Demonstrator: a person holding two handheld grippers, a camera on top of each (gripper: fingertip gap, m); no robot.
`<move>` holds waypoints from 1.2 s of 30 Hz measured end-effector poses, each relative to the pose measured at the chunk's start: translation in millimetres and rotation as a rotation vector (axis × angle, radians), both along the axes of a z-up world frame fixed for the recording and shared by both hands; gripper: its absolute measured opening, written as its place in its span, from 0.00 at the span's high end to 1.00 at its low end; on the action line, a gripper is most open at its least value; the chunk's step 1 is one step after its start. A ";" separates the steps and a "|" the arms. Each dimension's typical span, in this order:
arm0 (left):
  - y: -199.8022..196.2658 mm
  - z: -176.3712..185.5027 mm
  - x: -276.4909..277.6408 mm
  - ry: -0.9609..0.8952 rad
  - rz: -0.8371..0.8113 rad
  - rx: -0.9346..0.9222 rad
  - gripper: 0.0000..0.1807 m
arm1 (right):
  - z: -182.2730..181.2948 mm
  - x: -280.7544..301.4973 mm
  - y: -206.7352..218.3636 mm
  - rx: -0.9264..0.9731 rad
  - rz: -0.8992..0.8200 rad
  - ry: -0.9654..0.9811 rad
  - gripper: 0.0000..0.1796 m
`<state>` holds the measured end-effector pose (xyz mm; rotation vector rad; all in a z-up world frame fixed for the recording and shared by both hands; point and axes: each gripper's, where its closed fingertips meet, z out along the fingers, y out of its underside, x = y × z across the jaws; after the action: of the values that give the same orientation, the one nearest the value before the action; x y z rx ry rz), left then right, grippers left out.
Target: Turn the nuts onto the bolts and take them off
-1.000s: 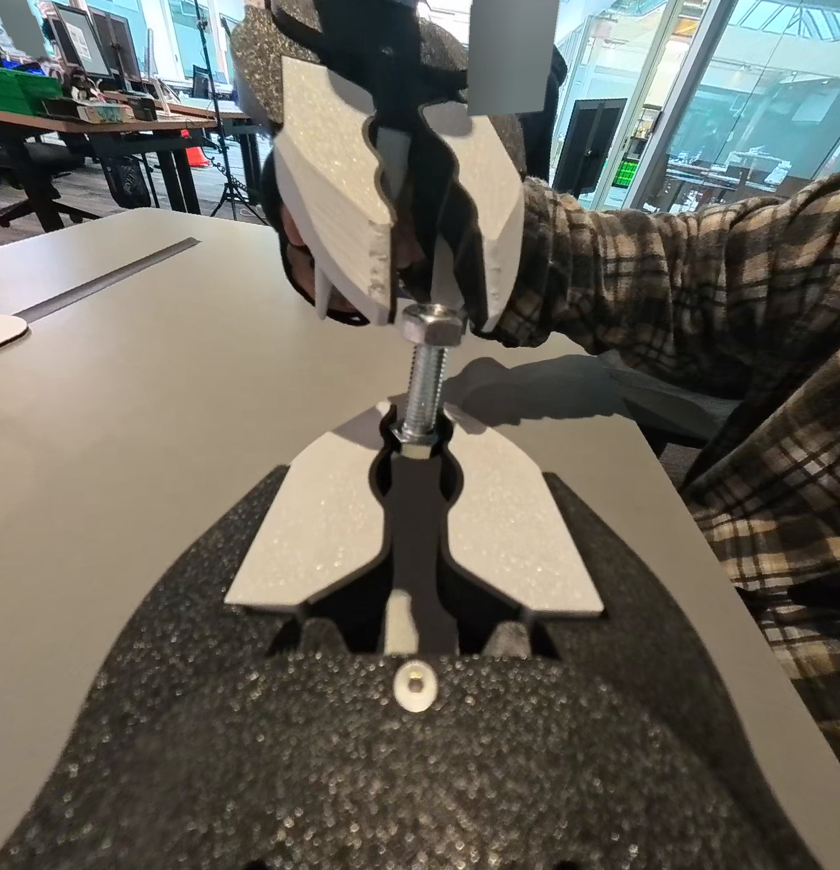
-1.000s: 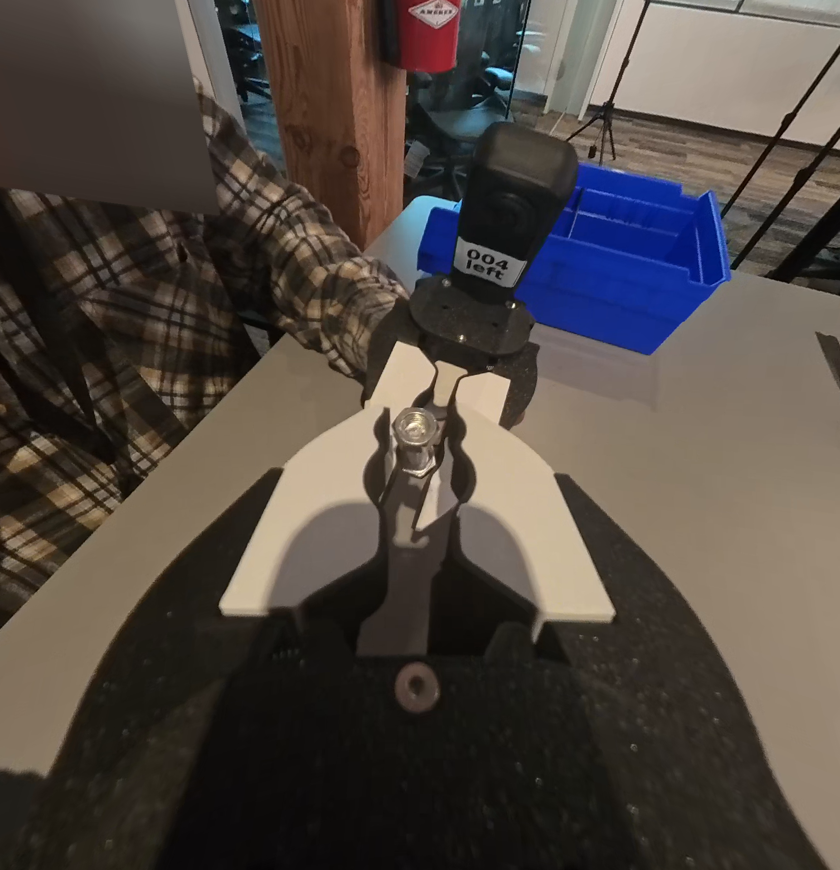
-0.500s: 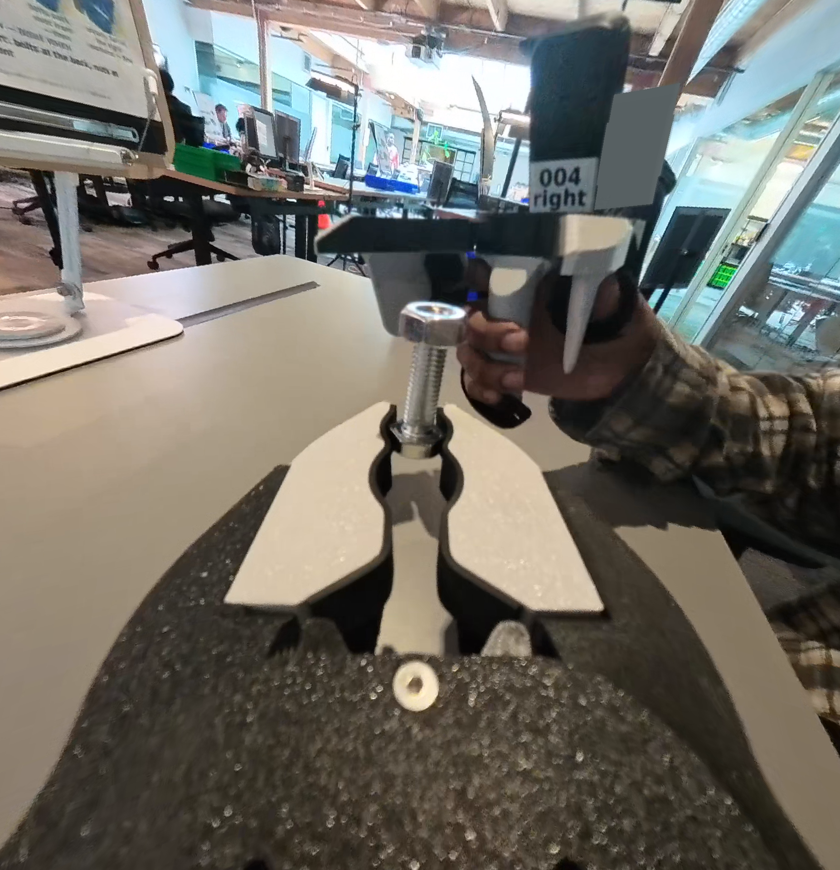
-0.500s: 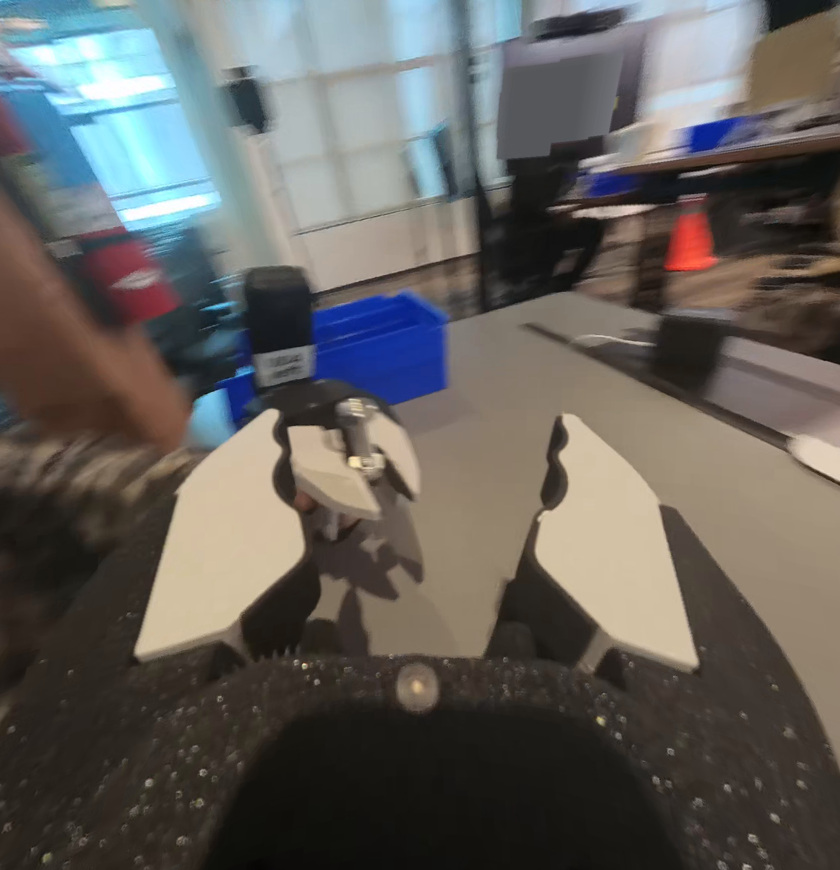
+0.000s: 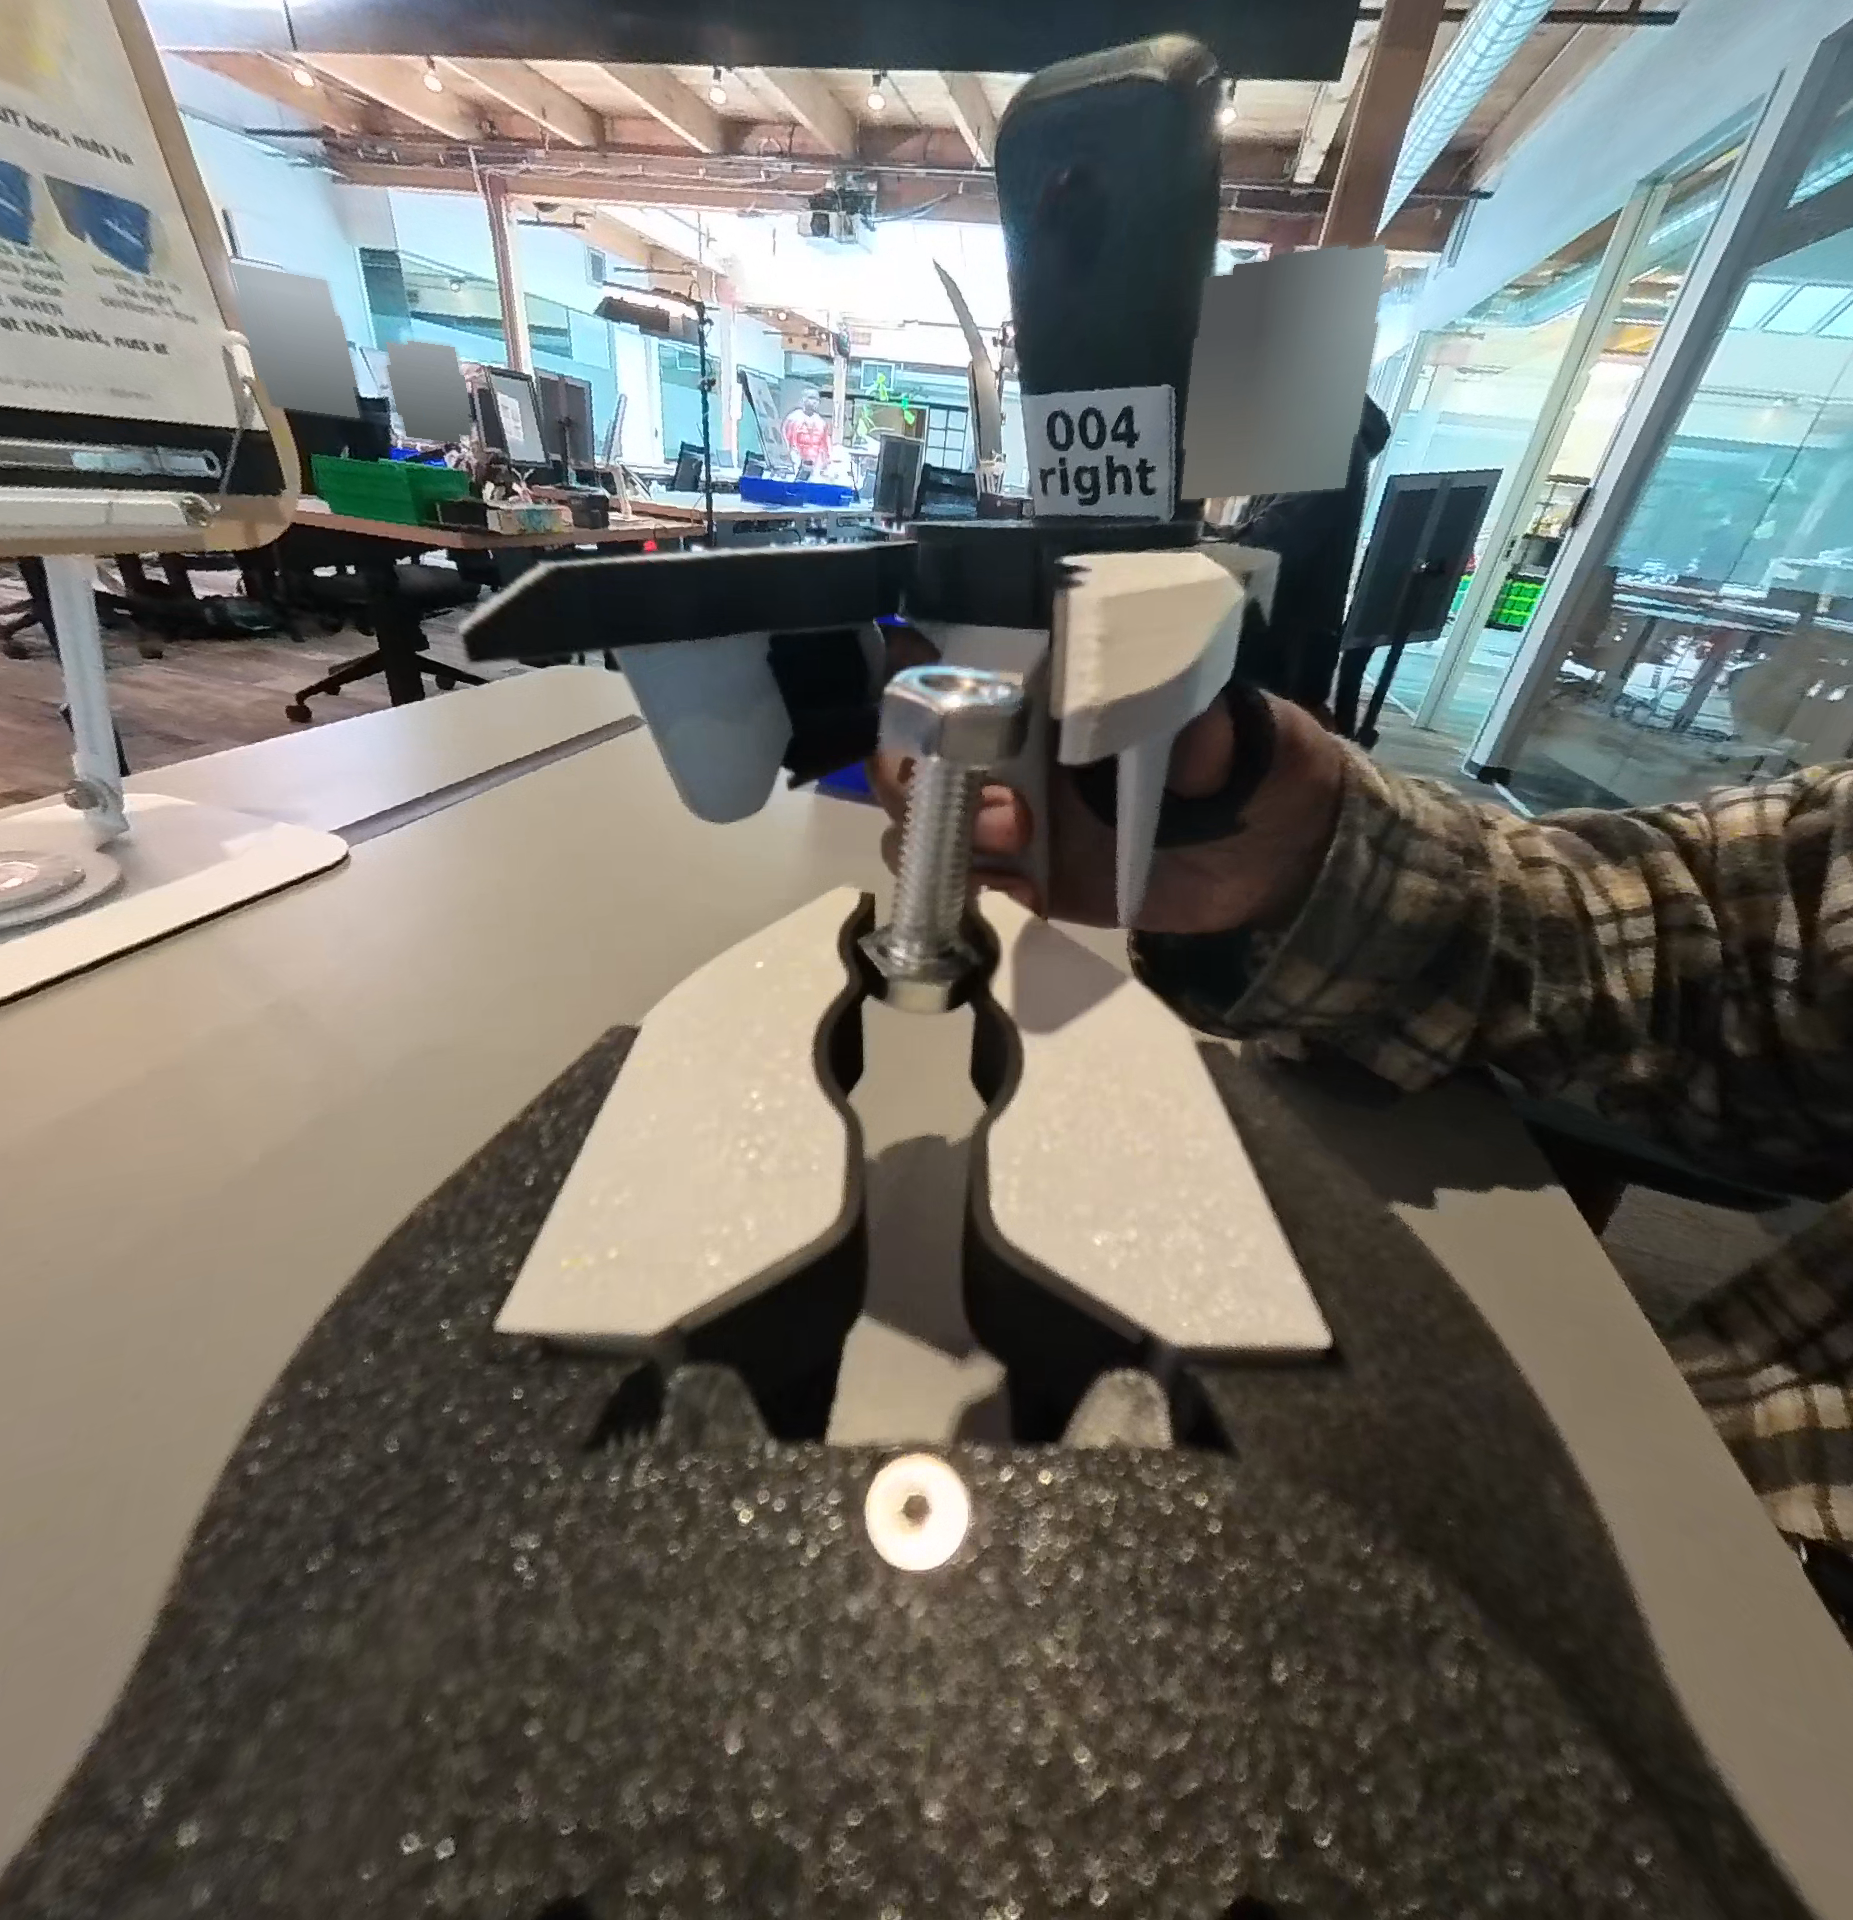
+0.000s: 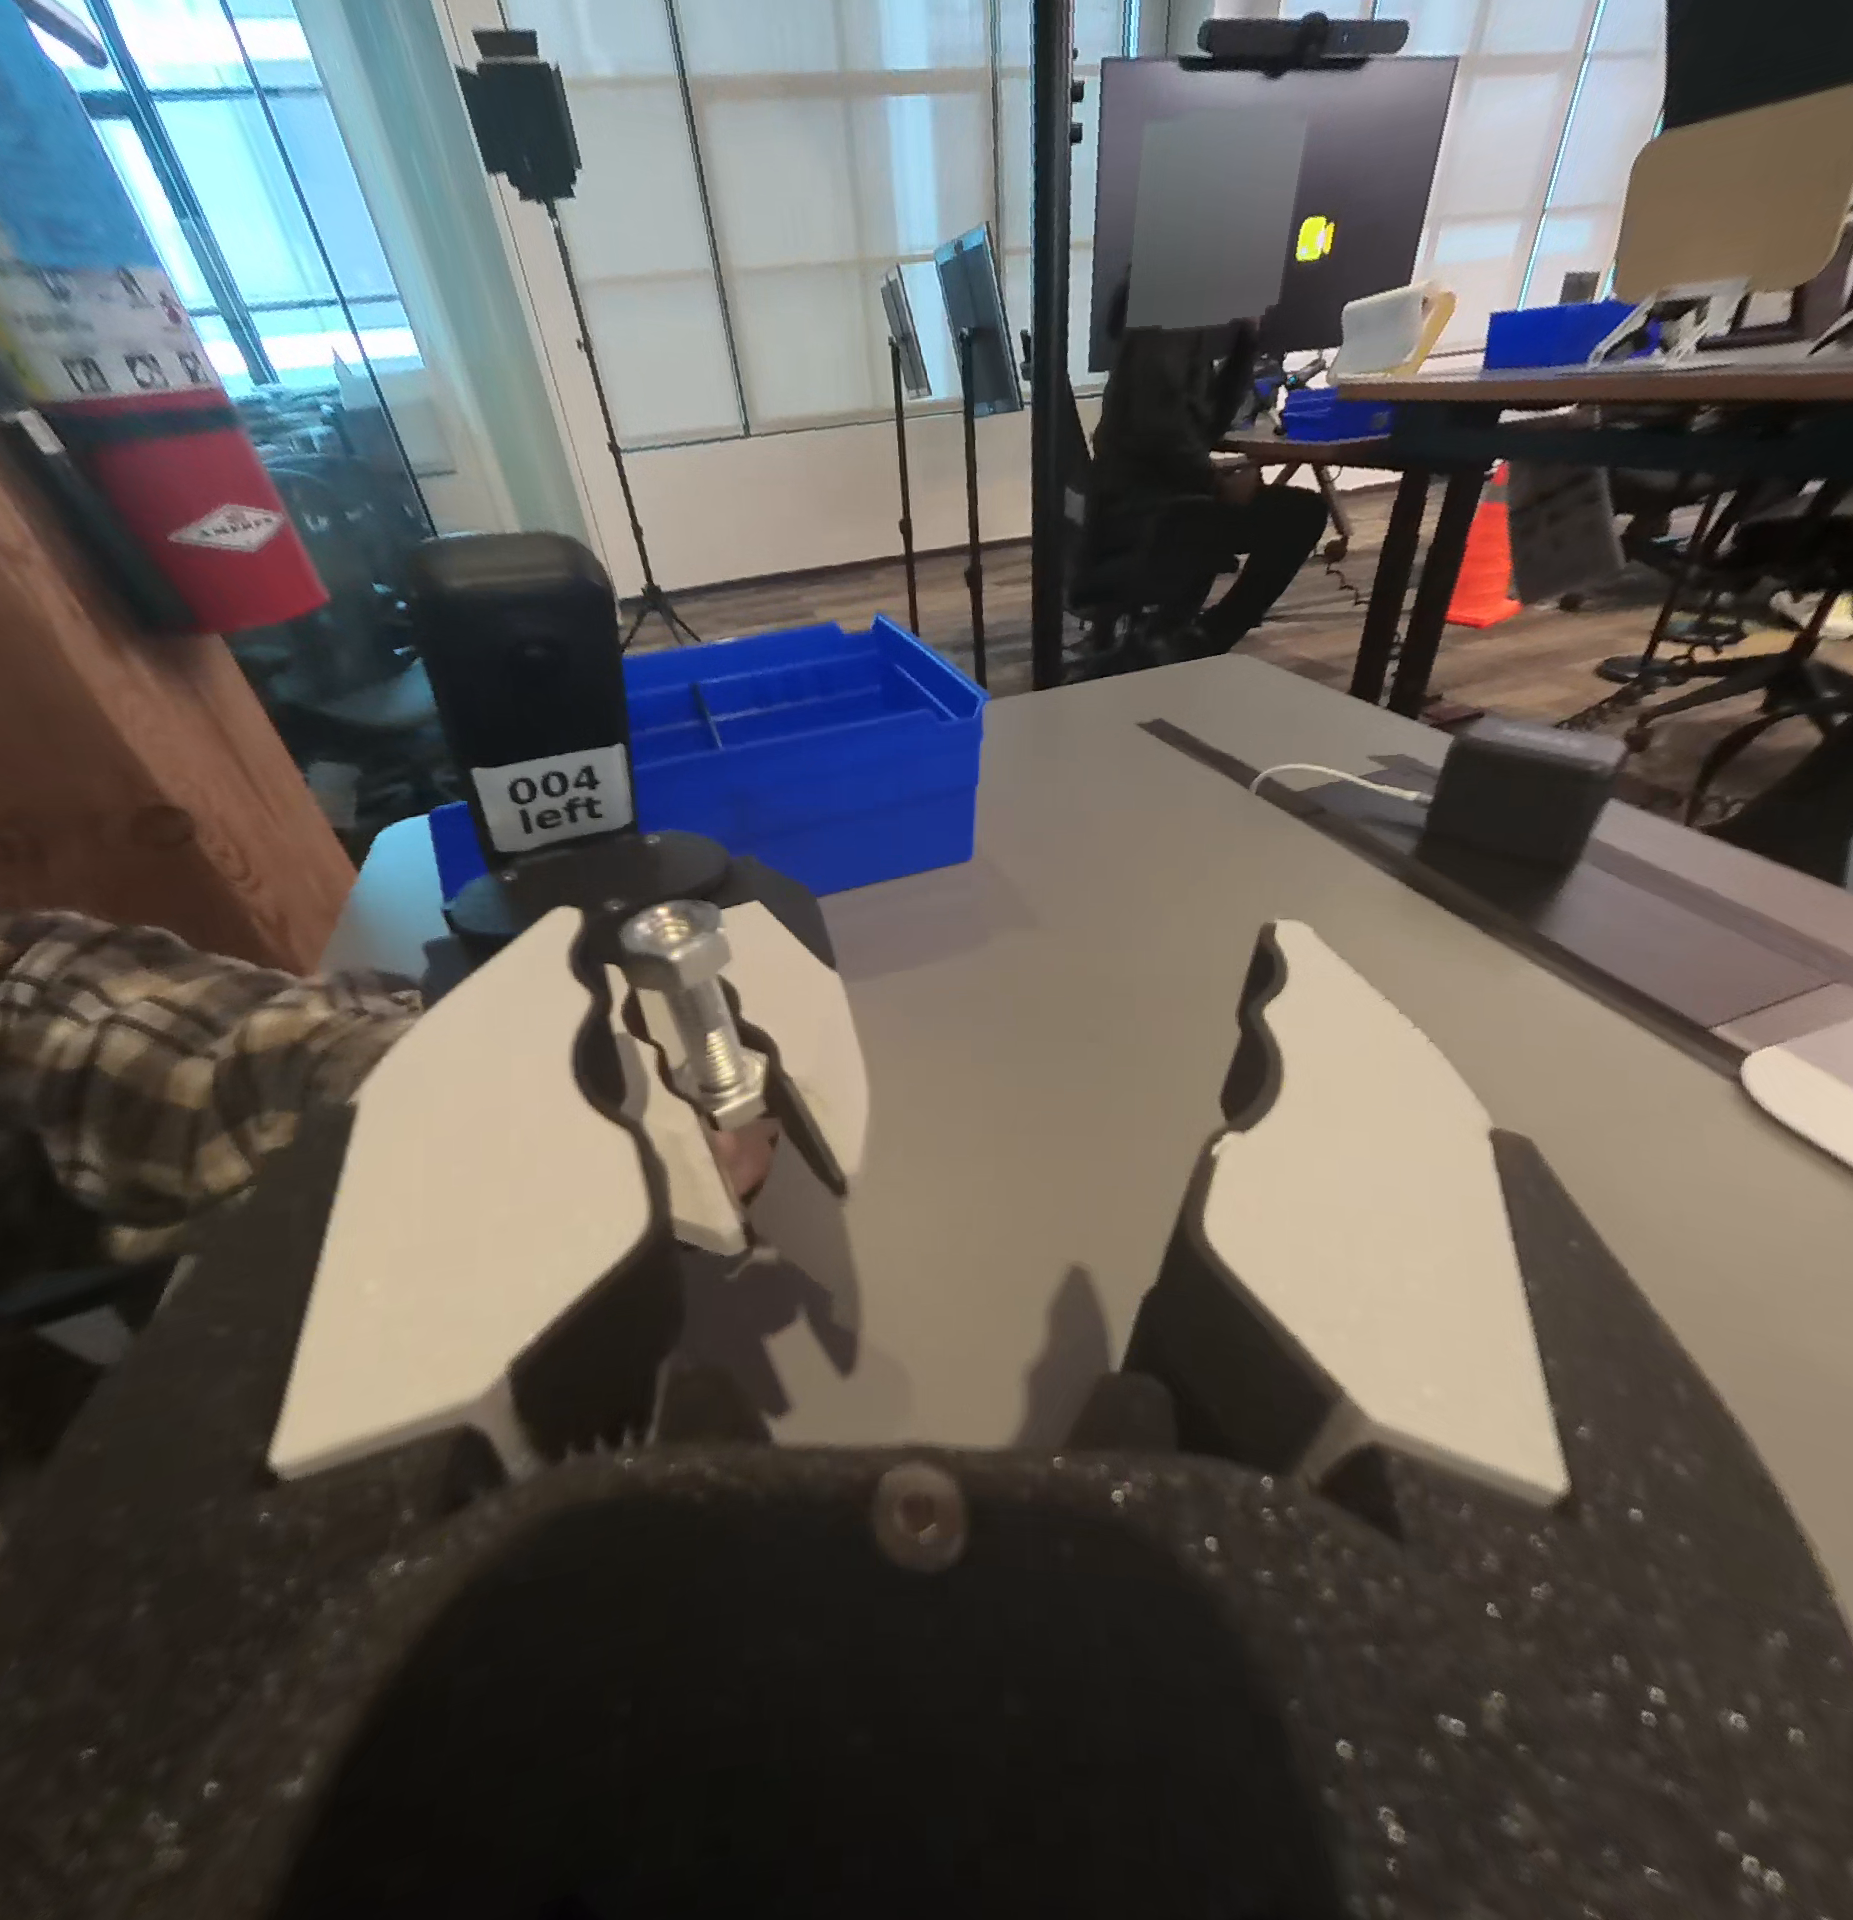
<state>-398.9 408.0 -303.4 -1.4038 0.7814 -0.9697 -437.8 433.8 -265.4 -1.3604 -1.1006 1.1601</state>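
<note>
Notably, both grippers' black camera housings bear white labels [image 5: 1098, 452].

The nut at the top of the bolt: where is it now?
In the left wrist view the nut tops the upright bolt, beside the open right gripper, above the left gripper.

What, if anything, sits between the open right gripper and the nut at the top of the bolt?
Nothing visible does. The left gripper holds the bolt upright by its lower end, and the nut at the top is exposed. The right gripper is open, with the nut close beside its left finger; only bare table lies between its fingers.
</note>
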 end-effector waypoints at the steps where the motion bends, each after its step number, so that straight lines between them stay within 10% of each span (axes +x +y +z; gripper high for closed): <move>1: -0.5 0.8 -0.2 -0.002 -0.002 0.003 0.92 | 0.6 0.7 0.5 -0.001 0.000 0.004 0.37; 36: 3.5 5.7 -6.0 -0.021 0.049 0.026 0.92 | 6.7 4.8 -1.7 0.035 -0.132 0.019 0.42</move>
<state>-404.9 411.5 -297.7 -1.3823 0.7386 -0.9323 -433.0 432.1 -258.7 -1.3710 -0.9975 1.0512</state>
